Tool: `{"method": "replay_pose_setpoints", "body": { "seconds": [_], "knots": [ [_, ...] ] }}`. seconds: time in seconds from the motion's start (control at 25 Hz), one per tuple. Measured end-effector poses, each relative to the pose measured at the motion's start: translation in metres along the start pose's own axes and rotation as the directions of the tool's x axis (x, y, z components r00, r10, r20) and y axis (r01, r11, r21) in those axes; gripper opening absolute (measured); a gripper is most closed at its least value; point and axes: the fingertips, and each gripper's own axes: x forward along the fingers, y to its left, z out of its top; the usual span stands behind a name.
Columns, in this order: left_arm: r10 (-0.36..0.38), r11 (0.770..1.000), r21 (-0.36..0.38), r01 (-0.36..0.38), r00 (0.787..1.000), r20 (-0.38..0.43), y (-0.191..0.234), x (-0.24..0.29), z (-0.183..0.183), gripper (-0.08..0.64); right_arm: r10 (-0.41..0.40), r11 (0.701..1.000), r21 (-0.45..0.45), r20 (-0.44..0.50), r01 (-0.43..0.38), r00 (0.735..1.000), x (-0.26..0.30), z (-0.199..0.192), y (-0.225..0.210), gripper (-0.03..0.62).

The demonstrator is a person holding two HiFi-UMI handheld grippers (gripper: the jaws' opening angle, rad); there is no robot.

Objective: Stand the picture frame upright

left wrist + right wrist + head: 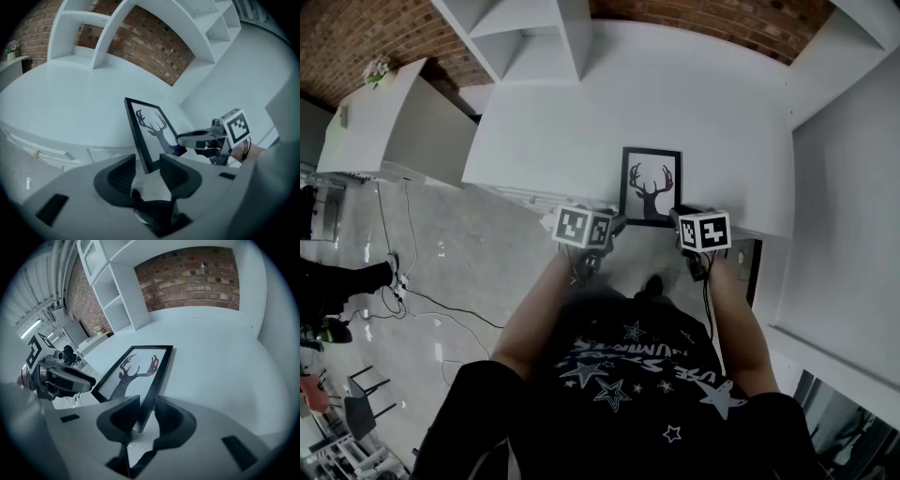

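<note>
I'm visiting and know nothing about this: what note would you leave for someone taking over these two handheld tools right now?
Left gripper: fingers open, a lower corner of the black-framed deer picture between them, unpinched.
Right gripper: fingers shut on the other lower corner.
Picture: near the front edge of the white tabletop, apparently leaning back.
Done: one side gripped. To do: close left, stand it upright, release.

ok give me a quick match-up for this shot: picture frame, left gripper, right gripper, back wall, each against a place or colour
1 picture frame
2 left gripper
3 right gripper
4 back wall

a red brick
b jaws astride the frame's right side
c black border, stag silhouette
d jaws astride the frame's left side

Pairs: 1-c, 2-d, 3-b, 4-a
</note>
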Motion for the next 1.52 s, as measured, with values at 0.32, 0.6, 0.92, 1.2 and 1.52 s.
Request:
{"method": "replay_pose_setpoints", "body": {
  "seconds": [0.32, 0.6, 0.92, 1.2, 1.52],
  "knots": [
    [-0.025, 0.997, -0.078, 0.021, 0.998, -0.055, 0.005, 0.015, -0.007, 0.141, 0.010, 0.998, 0.059, -0.004, -0.010, 1.000, -0.005, -0.012, 0.005, 0.101],
    [-0.007, 0.997, -0.076, 0.002, 0.998, -0.069, 0.007, 0.025, -0.002, 0.141, 0.033, 0.993, 0.112, 0.015, -0.034, 0.999, -0.006, -0.016, 0.005, 0.098],
    [0.010, 0.996, -0.082, -0.018, 0.995, -0.099, 0.005, 0.029, -0.003, 0.137, 0.083, 0.984, 0.152, 0.034, -0.088, 0.996, -0.006, -0.017, 0.004, 0.097],
    [0.094, 0.988, -0.104, -0.111, 0.984, -0.149, 0.012, 0.035, -0.011, 0.098, 0.095, 0.982, 0.164, 0.000, -0.093, 0.996, 0.004, -0.026, 0.002, 0.097],
    [0.140, 0.984, -0.089, -0.151, 0.982, -0.124, 0.008, 0.034, -0.015, 0.094, 0.104, 0.982, 0.154, 0.032, -0.107, 0.994, 0.002, -0.025, -0.001, 0.087]
  ]
}}
